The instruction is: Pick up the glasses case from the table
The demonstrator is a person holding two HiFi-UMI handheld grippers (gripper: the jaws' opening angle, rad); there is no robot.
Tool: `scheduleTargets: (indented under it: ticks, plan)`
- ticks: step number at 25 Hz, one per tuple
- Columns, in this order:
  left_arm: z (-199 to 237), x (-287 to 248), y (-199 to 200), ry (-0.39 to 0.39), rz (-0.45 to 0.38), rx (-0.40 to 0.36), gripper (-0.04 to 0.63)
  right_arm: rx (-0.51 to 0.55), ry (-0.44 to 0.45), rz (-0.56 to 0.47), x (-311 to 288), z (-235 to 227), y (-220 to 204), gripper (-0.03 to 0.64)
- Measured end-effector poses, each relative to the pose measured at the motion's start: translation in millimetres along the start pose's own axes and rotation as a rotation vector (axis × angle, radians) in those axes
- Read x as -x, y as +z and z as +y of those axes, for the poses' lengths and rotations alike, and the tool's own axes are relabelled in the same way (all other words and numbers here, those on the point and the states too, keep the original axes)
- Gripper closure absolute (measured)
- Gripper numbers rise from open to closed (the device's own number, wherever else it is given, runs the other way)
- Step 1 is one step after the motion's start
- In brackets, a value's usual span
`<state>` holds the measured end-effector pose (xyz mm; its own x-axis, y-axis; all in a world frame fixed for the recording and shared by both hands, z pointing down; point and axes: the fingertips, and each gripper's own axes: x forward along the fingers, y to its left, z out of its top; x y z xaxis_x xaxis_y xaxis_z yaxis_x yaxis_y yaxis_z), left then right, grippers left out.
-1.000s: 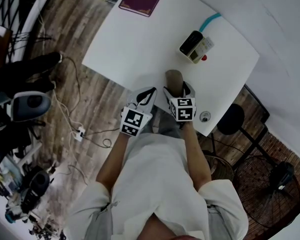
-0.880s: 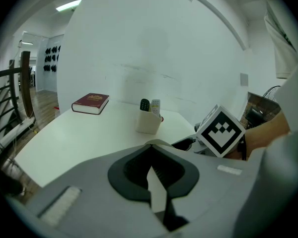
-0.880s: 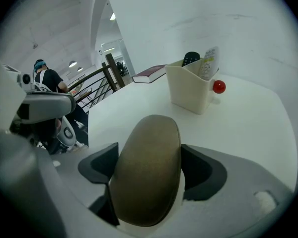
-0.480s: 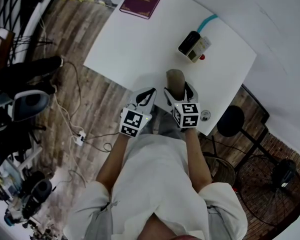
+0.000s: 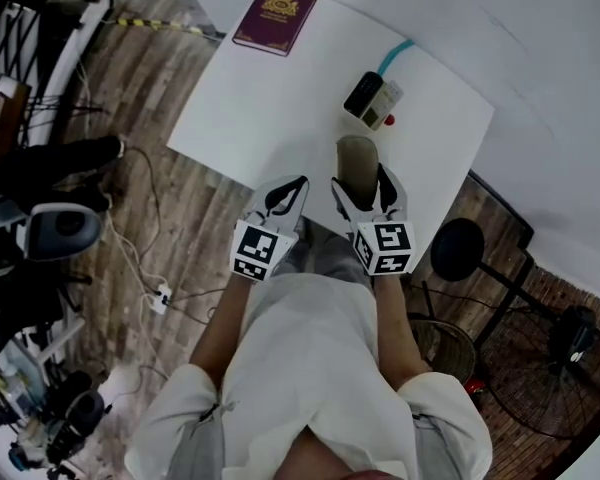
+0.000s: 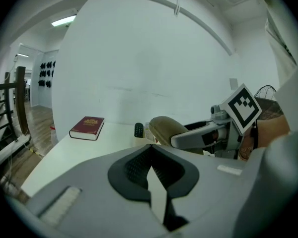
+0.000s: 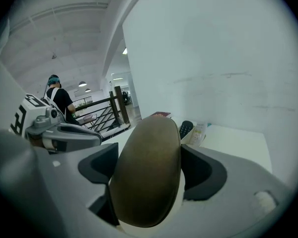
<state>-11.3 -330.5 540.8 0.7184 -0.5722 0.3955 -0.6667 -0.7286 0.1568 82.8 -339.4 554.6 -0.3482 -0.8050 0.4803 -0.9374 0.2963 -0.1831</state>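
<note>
- Head view: my right gripper [image 5: 362, 190] pinches the glasses case [image 5: 357, 160], a brown oval case with rounded ends. It is over the near edge of the white table [image 5: 270, 98]. My left gripper [image 5: 285, 200] is just beside it, on the left.
- Left gripper view: the jaws are pressed together with nothing between them. Beyond them the case looks olive-brown and smooth. A red book [image 6: 87, 127] lies farther away on the table.
- Right gripper view: the case sits between the two dark pads [image 7: 203, 175], which touch both of its sides. Its lower edge is pale. I cannot tell if it touches the table.
</note>
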Motion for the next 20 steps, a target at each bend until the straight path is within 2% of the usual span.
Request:
scheduleTargets:
  ticks: [12, 20]
  plan:
    - [-18, 35, 64, -0.044, -0.171, -0.097, 0.577, 0.056, -0.043, -0.203, 64, 17, 56, 0.222]
    - [-32, 55, 75, -0.06, -0.206, -0.125, 0.577, 0.069, -0.068, -0.265, 94, 26, 63, 0.224]
